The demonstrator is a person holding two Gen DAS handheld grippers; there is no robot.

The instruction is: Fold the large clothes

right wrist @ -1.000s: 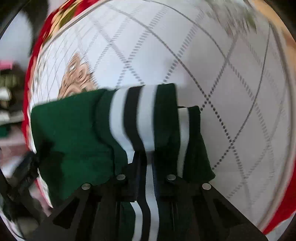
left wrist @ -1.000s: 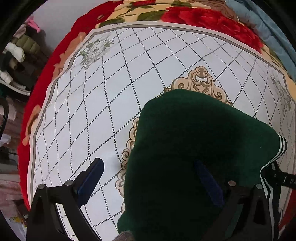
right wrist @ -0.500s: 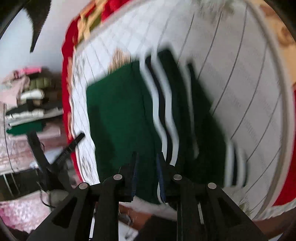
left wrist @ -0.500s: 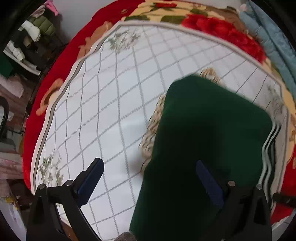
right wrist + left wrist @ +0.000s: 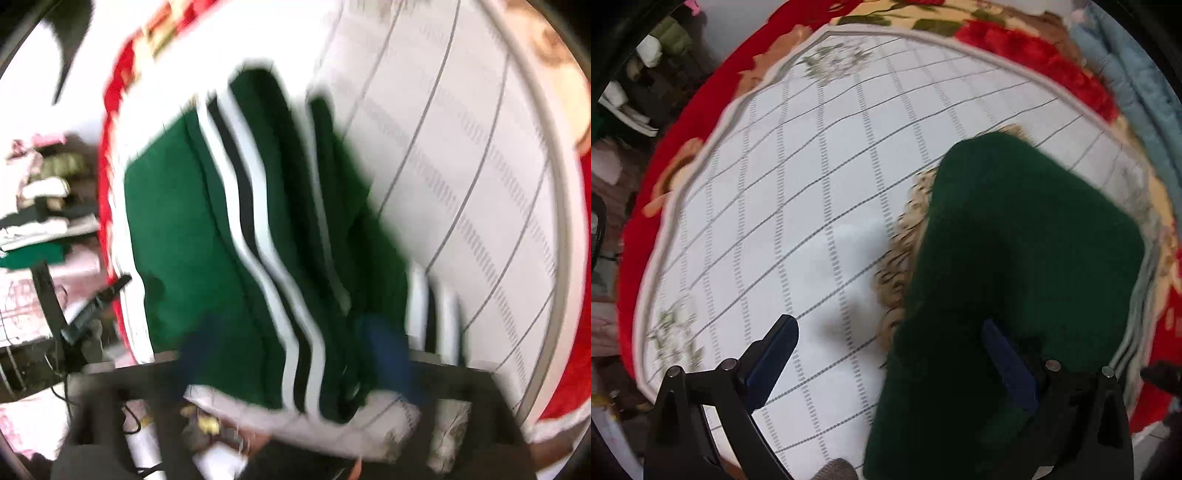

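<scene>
A folded dark green garment [image 5: 1015, 266] with white and black stripes lies on the white grid-patterned cloth [image 5: 812, 184]. In the right wrist view the garment [image 5: 207, 236] shows its stripes and reaches the table's near edge. My left gripper [image 5: 890, 354] is open and empty, its right finger over the garment's near edge. My right gripper [image 5: 291, 354] is blurred; its blue pads stand apart above the garment's near end and hold nothing.
A red floral blanket [image 5: 701, 110] lies under the white cloth. Light blue fabric [image 5: 1137, 81] is at the far right. Stacked clothes [image 5: 40, 192] sit on a shelf to the left. A black stand [image 5: 74, 317] and clutter are below the table edge.
My right gripper has let go of the striped edge, opened and pulled back and up. My left gripper has drawn back a little, still open. The garment lies flat.
</scene>
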